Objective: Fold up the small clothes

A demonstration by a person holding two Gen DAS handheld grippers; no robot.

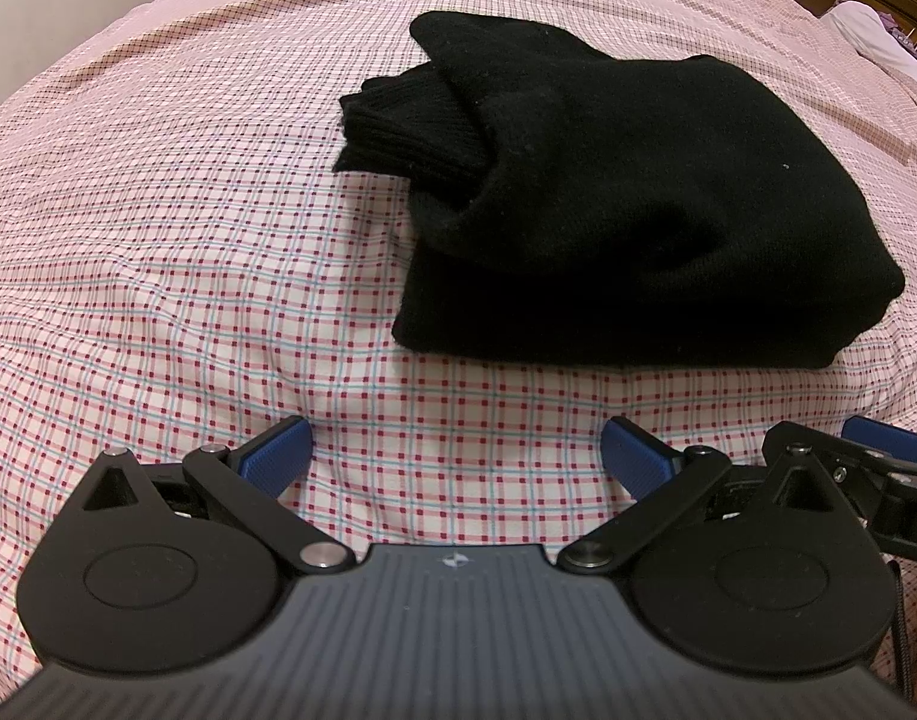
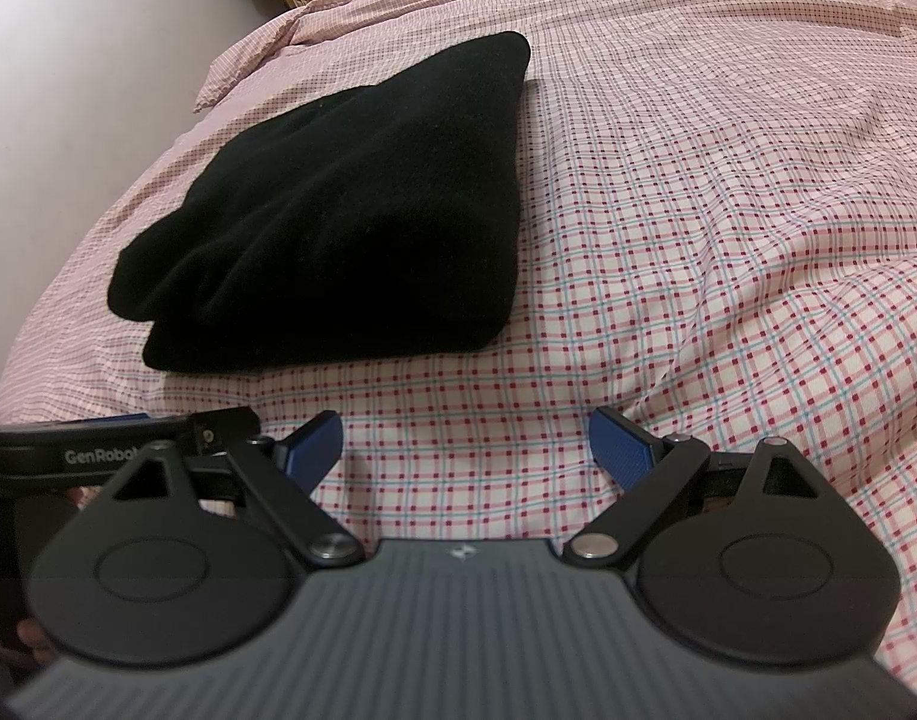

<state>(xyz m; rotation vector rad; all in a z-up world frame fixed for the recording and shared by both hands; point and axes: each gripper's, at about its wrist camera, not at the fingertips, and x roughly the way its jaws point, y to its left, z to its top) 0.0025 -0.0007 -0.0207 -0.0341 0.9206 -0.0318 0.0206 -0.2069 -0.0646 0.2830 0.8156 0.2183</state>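
Left wrist: folded black sweater (image 1: 626, 198), ribbed cuff out.

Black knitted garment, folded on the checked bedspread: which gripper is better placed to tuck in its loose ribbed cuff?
Probably left gripper: the ribbed cuff faces its side; the right view hides it.

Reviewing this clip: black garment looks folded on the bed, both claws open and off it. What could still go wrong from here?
1. The ribbed cuff sticks out of the folded black knit garment; a regrasp there could pull the fold open.
2. The pink checked bedsheet is soft and wrinkled, so a low scoop by the left claw or right claw may pinch sheet along with the garment.
3. Both claws sit close together; they might collide.
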